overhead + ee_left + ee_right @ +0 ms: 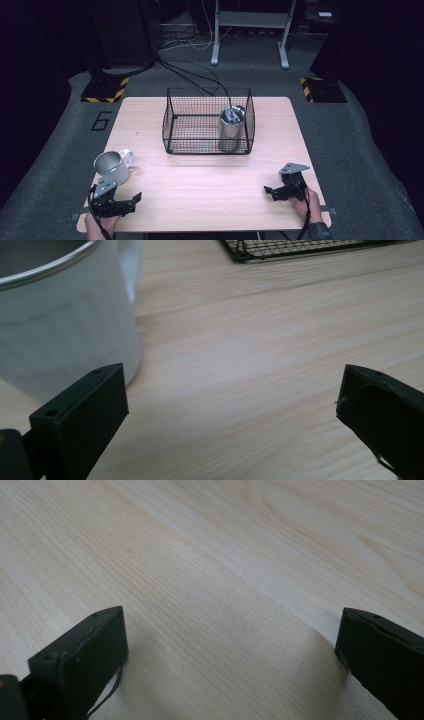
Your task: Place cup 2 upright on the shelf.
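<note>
A white enamel mug point(113, 166) with a handle stands upright near the table's front left. My left gripper point(131, 202) rests open just in front of it. In the left gripper view the mug point(65, 315) rises close behind the left jaw, and nothing is between the jaws. A black wire basket point(208, 121) sits at the table's middle back, with a steel cup point(231, 129) standing upright in its right front corner. My right gripper point(271, 192) lies open at the front right, its jaws apart over bare wood point(225, 590).
The light wooden table point(205, 175) has bare wood between the two grippers. A corner of the basket point(280, 250) shows at the top of the left gripper view. Beyond the table are cables, a metal stand point(250, 30) and yellow-black striped bases point(105, 92).
</note>
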